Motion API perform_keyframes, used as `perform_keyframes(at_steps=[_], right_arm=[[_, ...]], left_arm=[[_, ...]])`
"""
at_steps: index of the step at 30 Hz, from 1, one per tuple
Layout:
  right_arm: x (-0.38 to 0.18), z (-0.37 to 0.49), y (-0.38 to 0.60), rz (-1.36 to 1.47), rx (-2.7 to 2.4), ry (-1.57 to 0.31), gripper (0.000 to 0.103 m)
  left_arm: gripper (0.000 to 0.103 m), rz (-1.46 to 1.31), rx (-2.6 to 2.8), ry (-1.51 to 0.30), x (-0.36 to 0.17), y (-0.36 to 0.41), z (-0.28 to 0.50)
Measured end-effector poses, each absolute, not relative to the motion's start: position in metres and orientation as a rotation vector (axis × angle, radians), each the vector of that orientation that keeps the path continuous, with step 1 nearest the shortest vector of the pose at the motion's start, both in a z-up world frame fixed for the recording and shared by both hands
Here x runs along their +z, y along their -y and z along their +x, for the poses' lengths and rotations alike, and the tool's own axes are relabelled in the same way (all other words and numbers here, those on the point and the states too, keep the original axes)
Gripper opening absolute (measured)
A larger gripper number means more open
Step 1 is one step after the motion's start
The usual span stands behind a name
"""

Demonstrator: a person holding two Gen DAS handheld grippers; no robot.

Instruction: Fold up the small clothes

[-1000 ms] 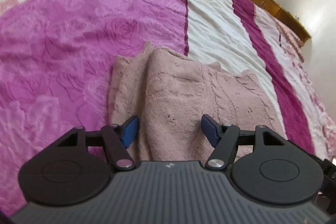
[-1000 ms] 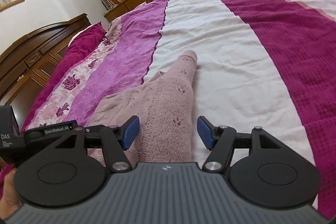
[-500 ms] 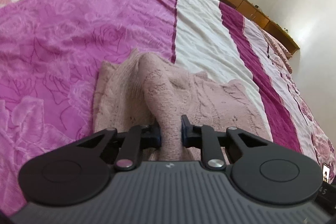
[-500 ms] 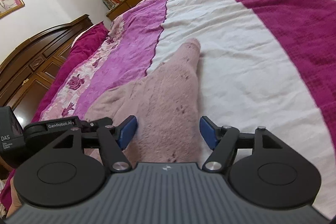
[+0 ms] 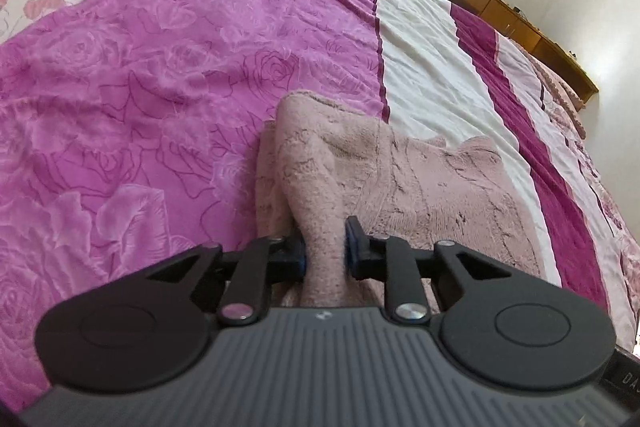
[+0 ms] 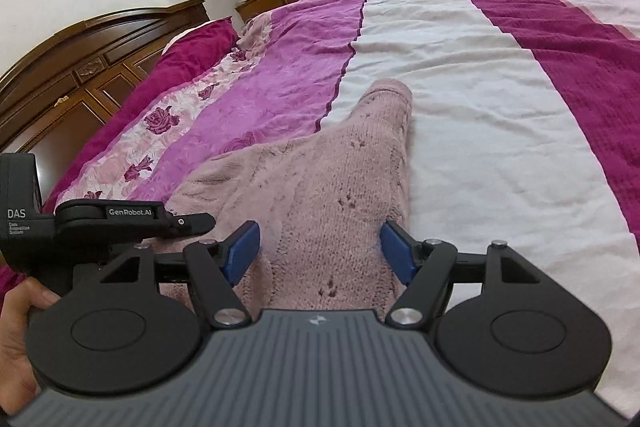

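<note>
Left gripper (image 5: 325, 247) clamped on a bunched ridge of the pink knit (image 5: 420, 183), ready to lift that near edge for a fold. Right gripper (image 6: 320, 251) gaping wide over the sleeve (image 6: 380, 115), pads clear, not yet gripping. Knit flat mid-bed (image 6: 500, 107).

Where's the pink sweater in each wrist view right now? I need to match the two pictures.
Left wrist: the sweater lies centre to right, a bunched fold pinched in the left tongs.
Right wrist: the sweater fills lower centre, one sleeve reaching up, between the open right tongs.
Shared landmark: the white stripe of the bedcover.
</note>
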State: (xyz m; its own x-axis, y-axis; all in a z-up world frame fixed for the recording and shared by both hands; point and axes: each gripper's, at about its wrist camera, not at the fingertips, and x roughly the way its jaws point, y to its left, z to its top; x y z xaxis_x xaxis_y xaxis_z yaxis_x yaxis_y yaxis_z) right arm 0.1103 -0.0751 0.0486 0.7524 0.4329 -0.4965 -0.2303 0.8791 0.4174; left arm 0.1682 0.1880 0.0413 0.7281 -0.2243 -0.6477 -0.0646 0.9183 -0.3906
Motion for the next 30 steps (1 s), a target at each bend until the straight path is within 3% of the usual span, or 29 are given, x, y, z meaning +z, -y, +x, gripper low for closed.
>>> perform_keyframes(at_steps=[4,12,20,30], right_arm=[[0.047,0.11,0.08,0.38,0.362,-0.632,0.074],[0.046,0.107,0.089,0.397,0.357,-0.643,0.074],[0.042,0.104,0.084,0.347,0.351,-0.665,0.074],[0.034,0.112,0.099,0.463,0.373,-0.703,0.08]], left_arm=[[0.028,-0.378,-0.096,-0.782,0.049,-0.187,0.162],[0.062,-0.289,-0.117,-0.828,0.06,-0.181,0.137],[0.073,-0.267,-0.102,-0.85,0.04,-0.195,0.125],[0.072,-0.345,-0.11,-0.866,0.043,-0.199,0.131]])
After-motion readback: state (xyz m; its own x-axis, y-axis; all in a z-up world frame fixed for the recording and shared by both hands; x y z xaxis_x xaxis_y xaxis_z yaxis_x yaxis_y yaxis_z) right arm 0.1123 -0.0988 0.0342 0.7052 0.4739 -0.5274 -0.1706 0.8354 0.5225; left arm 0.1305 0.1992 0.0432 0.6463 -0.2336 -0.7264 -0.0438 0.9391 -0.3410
